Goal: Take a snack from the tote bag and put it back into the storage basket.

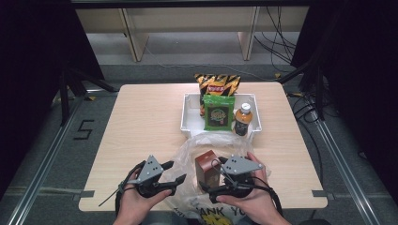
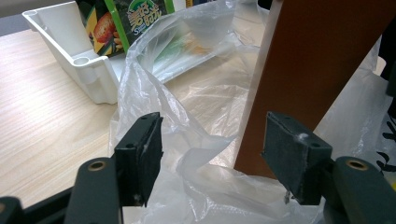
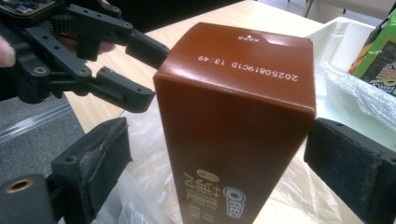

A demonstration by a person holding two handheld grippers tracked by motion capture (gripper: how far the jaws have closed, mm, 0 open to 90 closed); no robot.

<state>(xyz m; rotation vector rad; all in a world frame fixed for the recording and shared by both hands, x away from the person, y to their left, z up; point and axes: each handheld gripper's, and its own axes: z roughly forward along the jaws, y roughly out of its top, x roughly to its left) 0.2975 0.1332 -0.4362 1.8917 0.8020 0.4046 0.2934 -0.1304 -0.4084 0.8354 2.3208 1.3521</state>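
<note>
High view first, going left to right: left tongs [image 1: 180,178] near the front edge of the counter [image 1: 141,131], jaws wide apart, holding nothing, tips pointing at the thin plastic bag [image 1: 187,154]. Next, a brown box [image 1: 207,168] standing upright on the bag, just in front of the person. Then right tongs [image 1: 206,186] just beside the box, jaws wide too, one on each side of it, not squeezing yet. Farther back, a white tray [image 1: 190,123] with a green snack pack [image 1: 218,112], a chip bag [image 1: 217,84] leaning behind it, and a small bottle [image 1: 243,119] on the right. Left gripper view: crinkly plastic bag [image 2: 187,140] bunched between the open jaws, brown box [image 2: 317,70] close at the right. Right gripper view: brown box [image 3: 238,130] tall in the middle, a gap to each pad, left tongs [image 3: 140,70] open at the top left. Looks like packing snacks into the bag. Seems only just begun: box on the bag but maybe not inside, hard to tell; three snacks left waiting in the tray. Probably next: pinch the bag edge, grab the box.
</note>
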